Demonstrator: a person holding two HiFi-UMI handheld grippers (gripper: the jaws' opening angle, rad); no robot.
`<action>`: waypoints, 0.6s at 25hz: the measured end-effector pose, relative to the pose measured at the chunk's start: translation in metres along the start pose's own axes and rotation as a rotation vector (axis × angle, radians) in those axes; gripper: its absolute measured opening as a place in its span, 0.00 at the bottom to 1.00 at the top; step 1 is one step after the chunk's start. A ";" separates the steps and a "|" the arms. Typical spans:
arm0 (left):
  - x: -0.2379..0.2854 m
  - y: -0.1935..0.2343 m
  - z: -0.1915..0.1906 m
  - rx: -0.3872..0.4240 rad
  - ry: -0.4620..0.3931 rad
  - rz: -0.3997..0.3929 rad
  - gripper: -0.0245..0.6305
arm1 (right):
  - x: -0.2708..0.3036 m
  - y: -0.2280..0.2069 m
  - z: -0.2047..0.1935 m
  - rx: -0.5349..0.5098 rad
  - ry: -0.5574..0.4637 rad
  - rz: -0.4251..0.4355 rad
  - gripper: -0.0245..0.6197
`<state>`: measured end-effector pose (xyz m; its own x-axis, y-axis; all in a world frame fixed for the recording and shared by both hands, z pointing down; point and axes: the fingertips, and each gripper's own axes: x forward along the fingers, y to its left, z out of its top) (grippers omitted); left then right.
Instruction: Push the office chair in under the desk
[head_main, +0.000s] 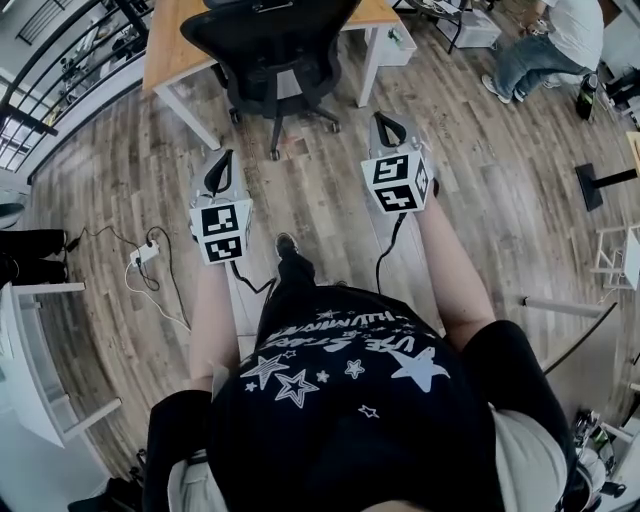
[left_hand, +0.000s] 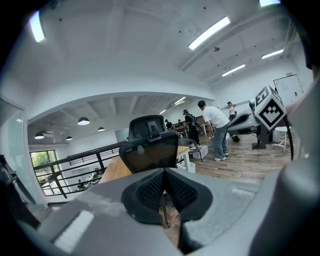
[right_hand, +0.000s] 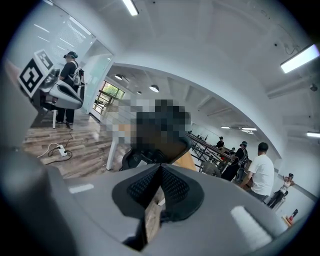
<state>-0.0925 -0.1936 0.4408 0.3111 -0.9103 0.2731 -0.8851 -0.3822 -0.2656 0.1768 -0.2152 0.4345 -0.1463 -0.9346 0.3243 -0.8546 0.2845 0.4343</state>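
A black office chair (head_main: 270, 50) stands at the wooden desk (head_main: 165, 45) at the top of the head view, its seat under the desktop and its wheeled base on the floor. In the left gripper view the chair's backrest (left_hand: 150, 147) faces me against the desk (left_hand: 116, 170). My left gripper (head_main: 218, 175) is shut and empty, a short way back from the chair's base. At the same distance on the other side, my right gripper (head_main: 385, 130) is also shut with nothing held. The pads (left_hand: 165, 187) of the left gripper meet; so do the right ones (right_hand: 160, 187).
A power strip with cables (head_main: 145, 252) lies on the wood floor at left. A white table (head_main: 30, 350) stands lower left. A person (head_main: 545, 45) crouches at the upper right. A black stand base (head_main: 590, 185) and white frame (head_main: 615, 255) sit at right. A railing (head_main: 60, 70) runs behind the desk.
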 end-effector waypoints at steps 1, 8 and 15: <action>-0.003 -0.002 -0.001 -0.002 0.001 0.000 0.04 | -0.003 0.002 -0.002 -0.003 0.001 0.003 0.04; -0.016 -0.014 -0.005 -0.018 -0.001 -0.008 0.04 | -0.017 0.009 -0.009 -0.013 0.003 0.017 0.04; -0.018 -0.022 0.002 -0.038 -0.015 -0.010 0.04 | -0.023 0.007 -0.011 -0.003 0.003 0.030 0.04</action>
<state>-0.0778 -0.1693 0.4396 0.3255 -0.9087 0.2613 -0.8941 -0.3857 -0.2276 0.1796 -0.1898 0.4391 -0.1702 -0.9249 0.3399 -0.8482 0.3131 0.4272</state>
